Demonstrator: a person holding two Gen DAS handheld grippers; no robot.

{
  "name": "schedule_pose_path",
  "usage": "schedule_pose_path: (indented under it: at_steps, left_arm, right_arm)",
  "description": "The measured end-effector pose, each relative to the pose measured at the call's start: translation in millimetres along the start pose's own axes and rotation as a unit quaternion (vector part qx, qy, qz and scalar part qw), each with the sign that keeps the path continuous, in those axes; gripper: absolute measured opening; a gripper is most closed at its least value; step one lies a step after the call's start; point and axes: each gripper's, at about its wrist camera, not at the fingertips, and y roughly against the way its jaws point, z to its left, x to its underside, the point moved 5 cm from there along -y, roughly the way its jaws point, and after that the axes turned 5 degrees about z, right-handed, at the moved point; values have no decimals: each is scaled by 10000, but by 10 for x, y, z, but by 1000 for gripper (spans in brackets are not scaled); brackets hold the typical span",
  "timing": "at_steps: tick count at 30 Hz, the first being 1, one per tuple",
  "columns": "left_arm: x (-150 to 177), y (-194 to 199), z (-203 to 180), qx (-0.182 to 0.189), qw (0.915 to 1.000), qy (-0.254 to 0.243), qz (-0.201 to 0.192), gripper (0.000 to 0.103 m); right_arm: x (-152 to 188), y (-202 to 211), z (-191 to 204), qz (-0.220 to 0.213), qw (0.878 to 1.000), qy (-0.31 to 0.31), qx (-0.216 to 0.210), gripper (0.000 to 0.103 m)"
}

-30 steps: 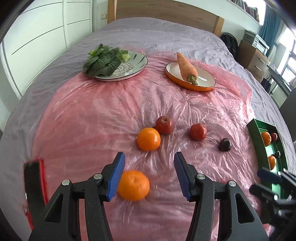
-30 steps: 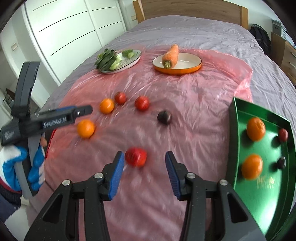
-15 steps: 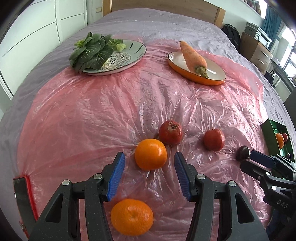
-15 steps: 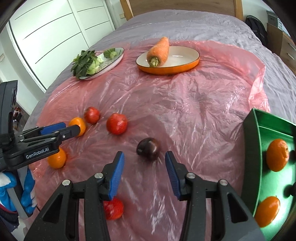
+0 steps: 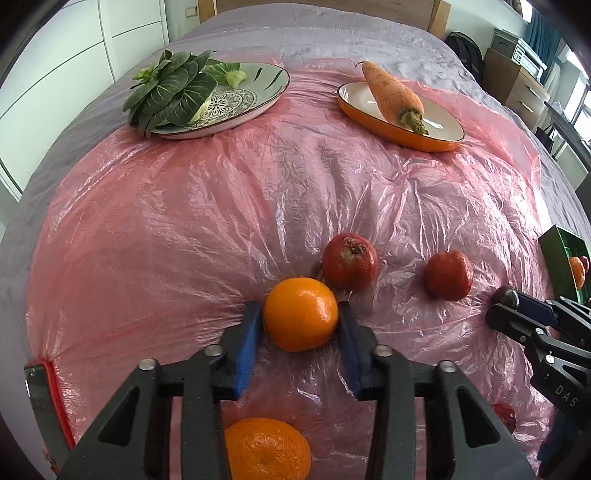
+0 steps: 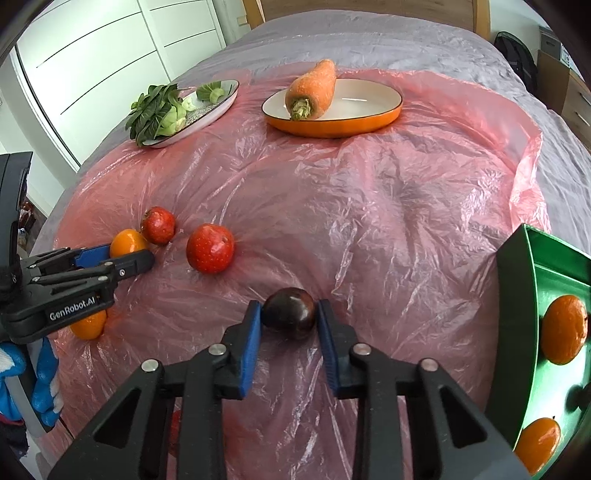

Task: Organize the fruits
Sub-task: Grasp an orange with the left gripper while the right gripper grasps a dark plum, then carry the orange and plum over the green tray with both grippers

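- An orange sits on the pink plastic sheet that covers the bed, between the blue pads of the left gripper; both fingers lie against its sides, closed on it.
- A dark plum lies on the same sheet inside the right gripper, whose fingers press its two flanks.
- Just behind the held orange, touching or nearly touching it, is a red pomegranate-like fruit; a second red fruit lies apart to the right.
- A second orange rests on the sheet under the left gripper's frame, near the camera.
- In the right wrist view, a green tray stands at the right edge of the sheet, with two oranges in it.
- At the far end of the sheet, a patterned plate carries leafy greens, and an orange-rimmed oval dish carries a carrot that overhangs its rim.
- The person's left hand, in a blue and white glove, shows at the lower left of the right wrist view.
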Motion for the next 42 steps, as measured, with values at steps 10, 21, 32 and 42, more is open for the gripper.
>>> schedule_pose_path:
  at_steps: [10, 21, 32, 42]
  left_arm:
    - [7, 60, 81, 310, 9993, 154, -105, 32]
    - [28, 273, 67, 332, 9990, 145, -267, 32]
    - [151, 616, -15, 387, 9982, 83, -461, 32]
    - [562, 1024, -144, 384, 9976, -46, -567, 32]
  right_arm:
    - [-4, 61, -38, -115, 9996, -167, -217, 40]
    - [-9, 252, -4, -256, 9990, -209, -289, 40]
    - [101, 574, 51, -390, 9986, -189, -308, 40]
    - [482, 933, 178, -434, 9982, -144, -387, 40]
